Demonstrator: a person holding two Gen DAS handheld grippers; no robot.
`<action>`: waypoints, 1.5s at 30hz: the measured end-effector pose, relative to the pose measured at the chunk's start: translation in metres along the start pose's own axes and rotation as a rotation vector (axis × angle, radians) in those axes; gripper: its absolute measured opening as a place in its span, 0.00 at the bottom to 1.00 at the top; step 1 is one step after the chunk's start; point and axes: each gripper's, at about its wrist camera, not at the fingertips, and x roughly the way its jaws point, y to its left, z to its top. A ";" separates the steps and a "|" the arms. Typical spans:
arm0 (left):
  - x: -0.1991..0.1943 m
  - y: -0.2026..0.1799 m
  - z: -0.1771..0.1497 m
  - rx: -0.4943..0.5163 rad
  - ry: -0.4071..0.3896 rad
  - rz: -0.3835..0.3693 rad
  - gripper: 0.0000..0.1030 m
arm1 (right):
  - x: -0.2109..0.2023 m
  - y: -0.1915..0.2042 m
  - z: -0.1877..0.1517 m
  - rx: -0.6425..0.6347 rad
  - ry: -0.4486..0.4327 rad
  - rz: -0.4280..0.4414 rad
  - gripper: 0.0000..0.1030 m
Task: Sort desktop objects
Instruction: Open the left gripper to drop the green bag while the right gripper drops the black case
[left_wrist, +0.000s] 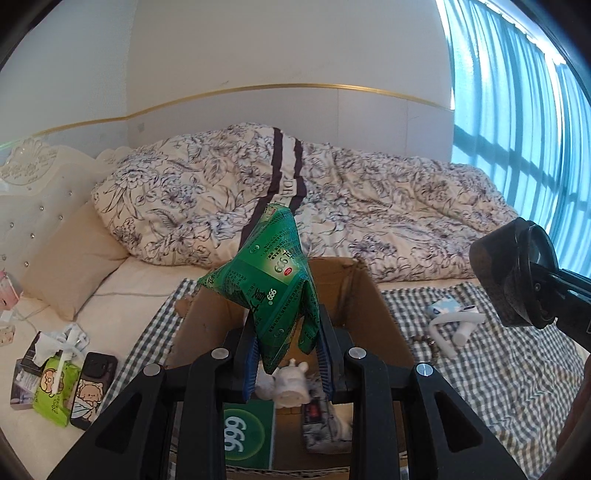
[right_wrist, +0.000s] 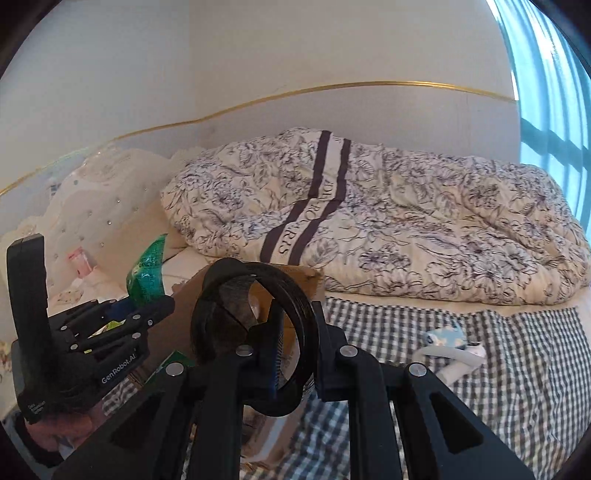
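At the far left of the left wrist view, a clutter of small things is seen on the bed sheet, among them a green tissue pack (left_wrist: 55, 391) and a phone case (left_wrist: 92, 387), well apart from the work. Toward the middle, the left gripper (left_wrist: 286, 354) is closed on the lower end of a green sachet strip (left_wrist: 273, 291), which stands up and away from the jaws, its long axis tilted slightly leftward. Directly below and beyond it the cardboard box (left_wrist: 365, 295) lies open on the checked cloth (left_wrist: 498, 362), so the strip hangs right over the opening (a straight release is judged to be all that the drop calls for). Inside the box a green 999 carton (left_wrist: 249, 435) and a white figurine (left_wrist: 291, 384) are made out; the rest of its contents is hidden by the gripper's frame. To the right, the right gripper (right_wrist: 295, 363) is clamped on a black ring-shaped object (right_wrist: 255, 332) (possibly a lens or a tape roll; it cannot be told), held just beside the box's right wall. Further right, a white curved item (left_wrist: 454, 325) and a bead bracelet (left_wrist: 424, 339) lie on the cloth, nearer the right gripper. The box's near edge is cut off by the frame.
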 end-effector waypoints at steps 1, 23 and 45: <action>0.002 0.002 0.000 -0.001 0.009 0.003 0.26 | 0.004 0.002 0.000 -0.002 0.004 0.005 0.12; 0.067 0.029 -0.022 -0.022 0.304 0.010 0.26 | 0.080 0.035 -0.010 -0.059 0.159 0.097 0.12; 0.058 0.046 -0.014 -0.067 0.251 0.065 0.48 | 0.098 0.046 -0.025 -0.087 0.228 0.089 0.49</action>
